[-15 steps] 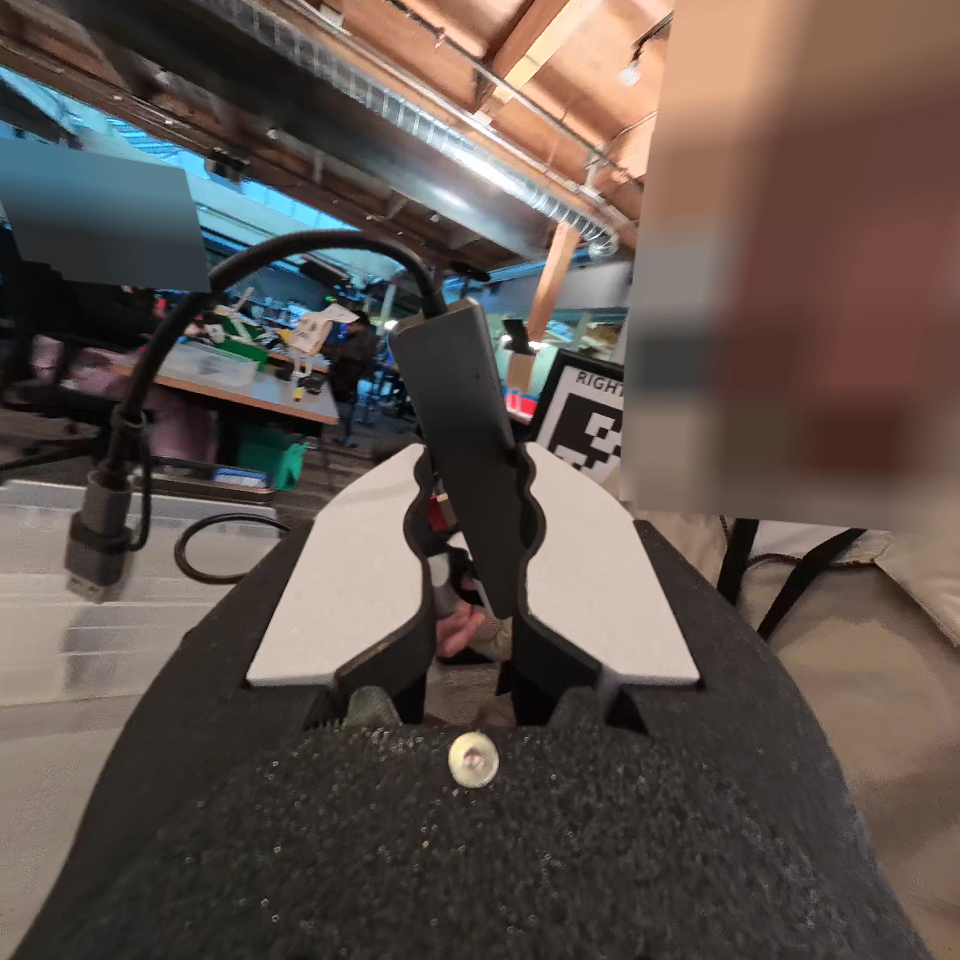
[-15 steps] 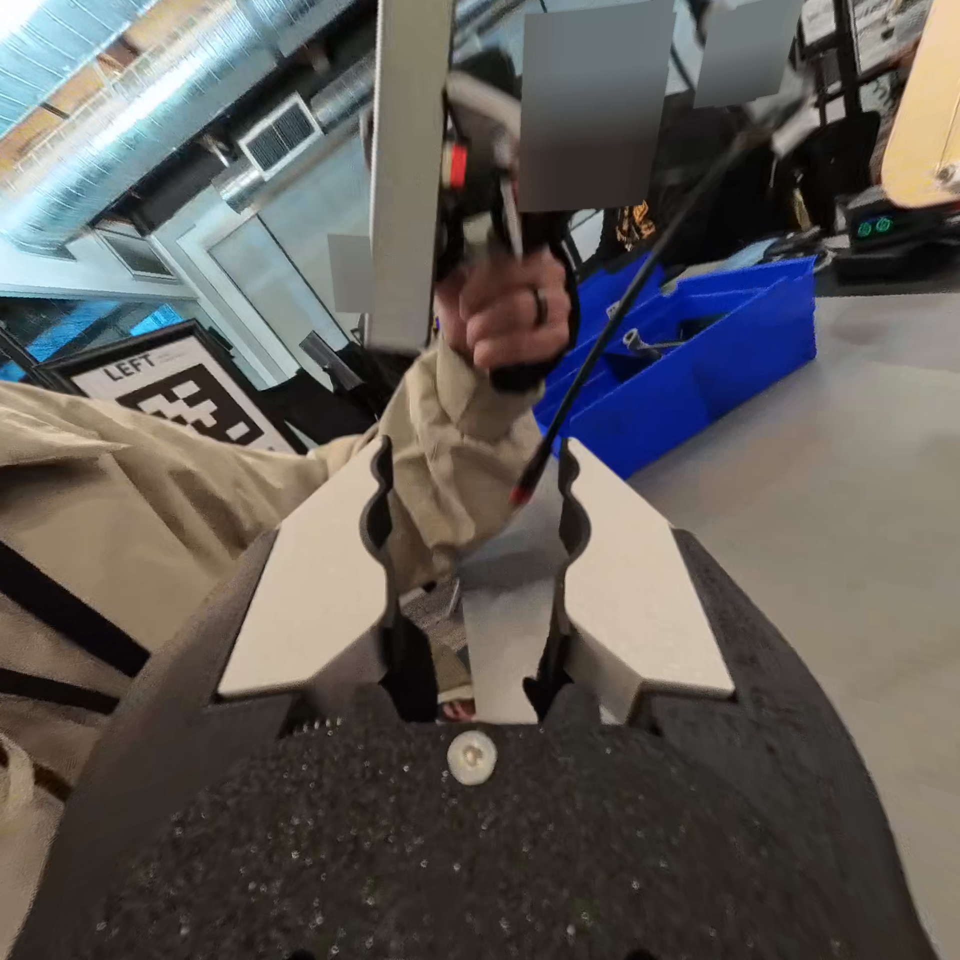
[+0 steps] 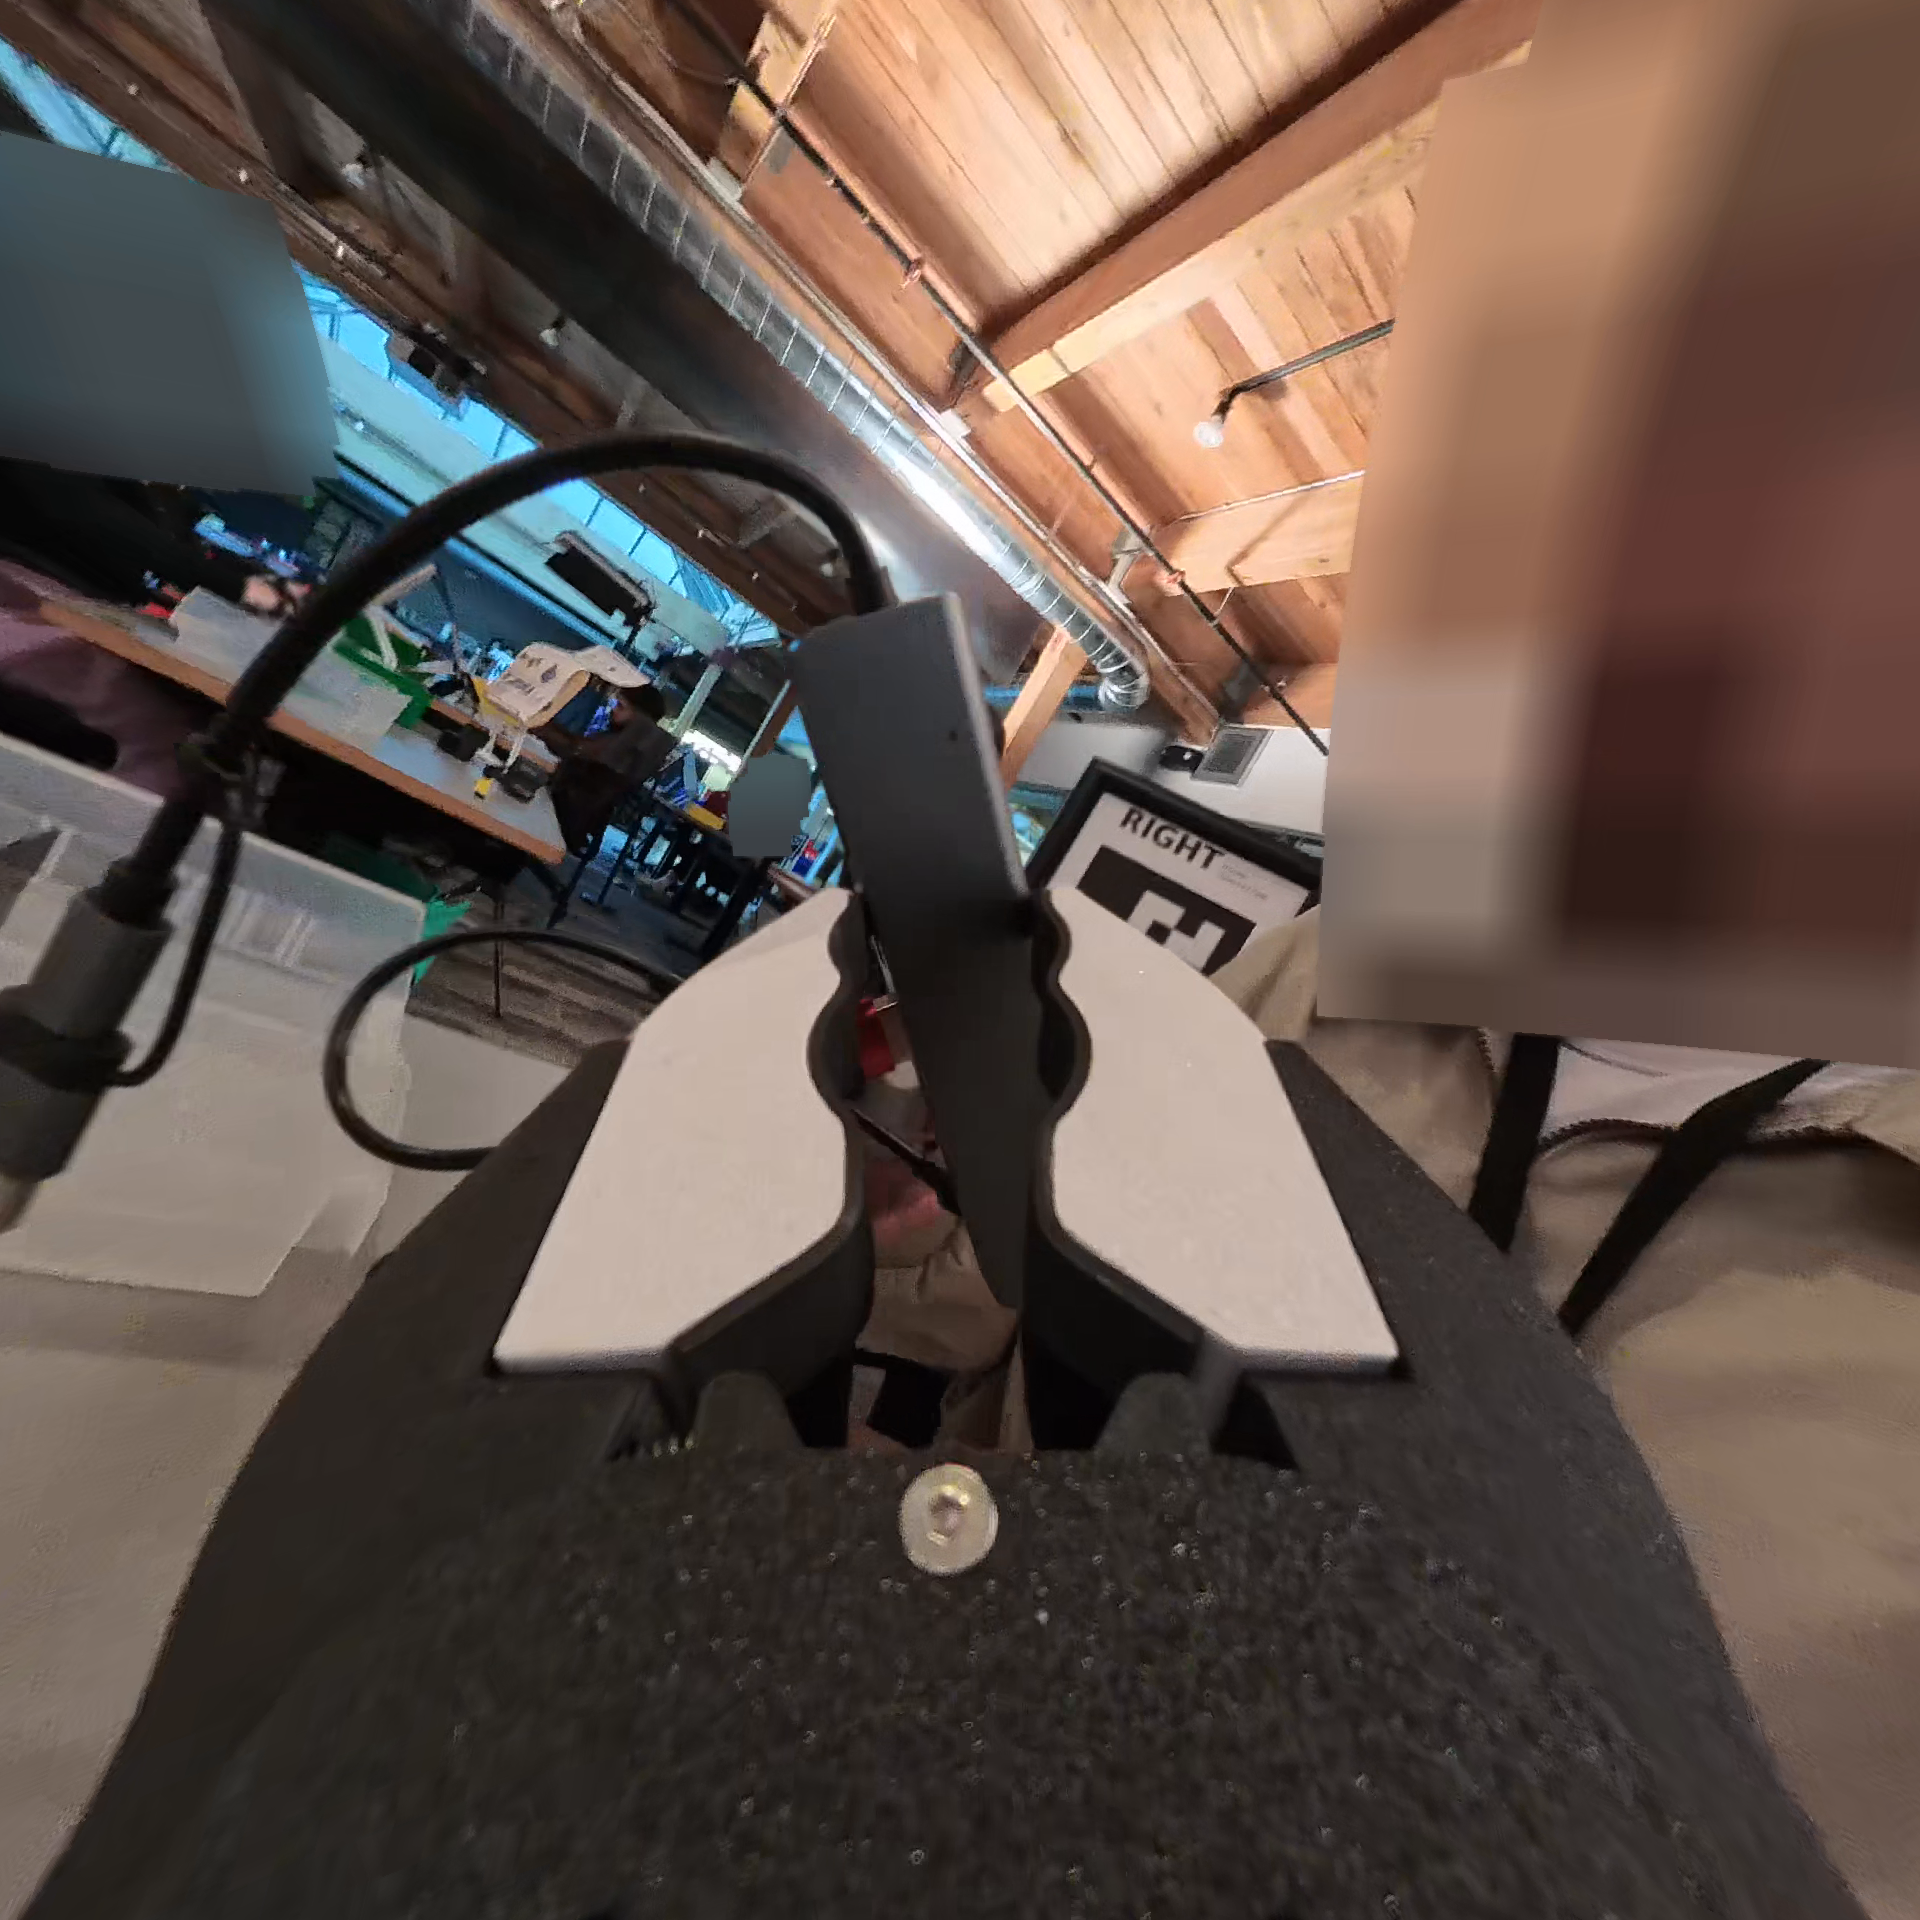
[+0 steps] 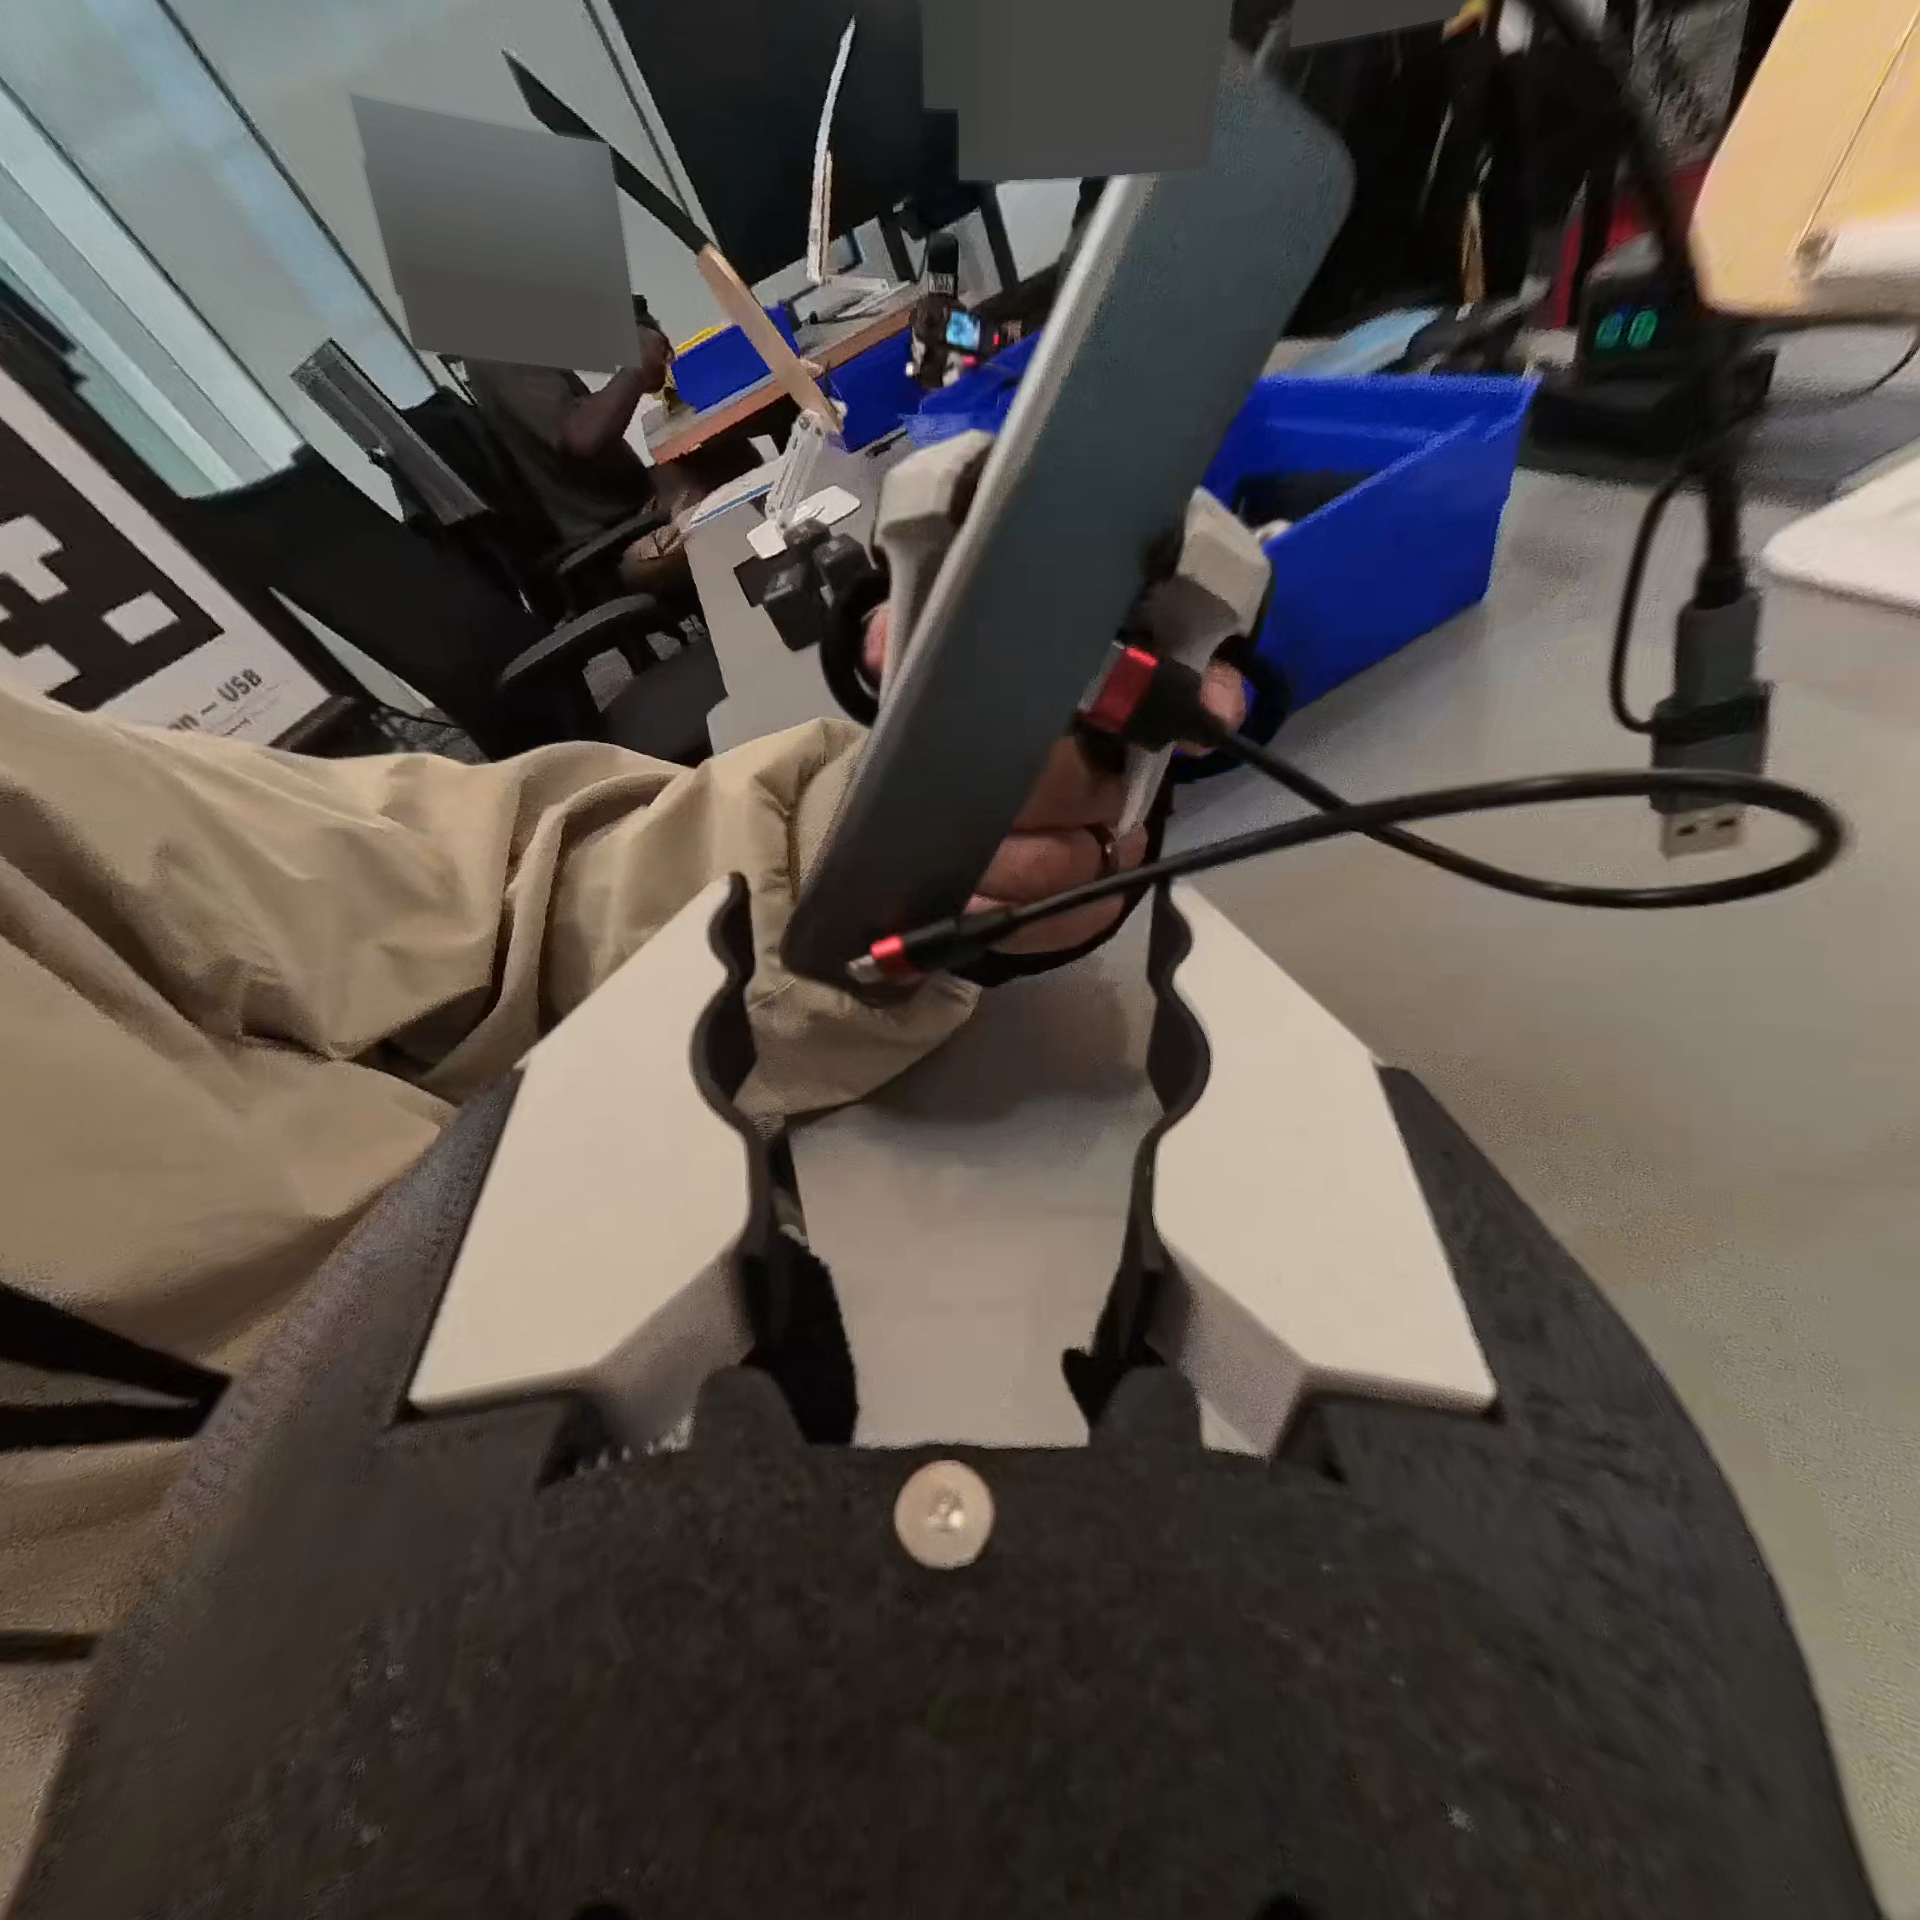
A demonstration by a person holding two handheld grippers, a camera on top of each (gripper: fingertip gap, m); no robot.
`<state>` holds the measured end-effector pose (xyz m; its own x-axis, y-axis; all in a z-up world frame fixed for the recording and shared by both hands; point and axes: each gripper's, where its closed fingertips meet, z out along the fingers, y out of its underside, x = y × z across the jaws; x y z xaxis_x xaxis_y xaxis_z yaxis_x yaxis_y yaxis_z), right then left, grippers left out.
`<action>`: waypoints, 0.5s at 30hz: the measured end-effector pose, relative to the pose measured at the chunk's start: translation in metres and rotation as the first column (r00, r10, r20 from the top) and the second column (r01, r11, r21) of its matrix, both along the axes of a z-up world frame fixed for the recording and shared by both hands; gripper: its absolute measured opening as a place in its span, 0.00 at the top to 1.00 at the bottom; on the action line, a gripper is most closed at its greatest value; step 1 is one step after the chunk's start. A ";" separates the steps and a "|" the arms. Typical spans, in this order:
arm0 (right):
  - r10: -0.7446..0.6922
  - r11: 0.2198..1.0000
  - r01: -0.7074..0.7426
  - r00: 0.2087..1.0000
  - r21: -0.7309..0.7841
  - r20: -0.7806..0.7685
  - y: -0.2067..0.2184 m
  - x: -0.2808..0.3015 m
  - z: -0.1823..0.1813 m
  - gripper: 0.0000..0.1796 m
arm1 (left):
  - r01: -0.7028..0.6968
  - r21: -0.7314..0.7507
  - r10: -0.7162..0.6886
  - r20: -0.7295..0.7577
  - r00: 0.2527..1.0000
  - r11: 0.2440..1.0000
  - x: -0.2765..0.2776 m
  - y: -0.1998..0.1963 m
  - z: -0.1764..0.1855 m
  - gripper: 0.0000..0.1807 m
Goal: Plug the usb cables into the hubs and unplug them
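While the left gripper point(image 3: 940, 1049) jaws clamp the grey hub point(image 3: 914, 831), red-tipped cable point(image 4: 1351, 821) plugged in, right gripper point(image 4: 945, 997) jaws wide, blue bin point(image 4: 1382, 520) contents unclear.

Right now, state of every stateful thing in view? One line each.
left gripper: shut on hub.
hub: held up off the table, tilted.
red-tipped cable: plugged into the hub's lower end.
hub's own plug: dangling free, unplugged.
right gripper: open, empty.
blue bin: resting on the table, open-topped.
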<state>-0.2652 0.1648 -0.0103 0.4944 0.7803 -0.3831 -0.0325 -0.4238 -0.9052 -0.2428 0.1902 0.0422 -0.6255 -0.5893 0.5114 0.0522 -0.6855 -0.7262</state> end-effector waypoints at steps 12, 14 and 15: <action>-0.124 0.991 0.129 0.988 -0.048 0.089 0.028 0.011 -0.044 0.82 | -0.107 -0.033 0.099 -0.181 0.978 0.994 0.021 0.013 -0.040 0.82; -0.249 0.968 0.244 0.933 0.052 0.261 0.040 0.026 -0.059 0.83 | -0.185 0.038 0.188 -0.260 0.947 0.982 0.023 0.018 -0.055 0.77; -0.317 0.948 0.296 0.889 0.113 0.331 0.046 0.034 -0.065 0.83 | -0.232 0.085 0.247 -0.301 0.921 0.969 0.023 0.022 -0.063 0.75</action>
<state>-0.2310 0.2108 -0.0749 0.8044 0.5844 -0.1067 0.1624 -0.3891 -0.9068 -0.2195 0.2121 -0.0207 -0.2796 -0.7300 0.6237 -0.0196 -0.6451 -0.7638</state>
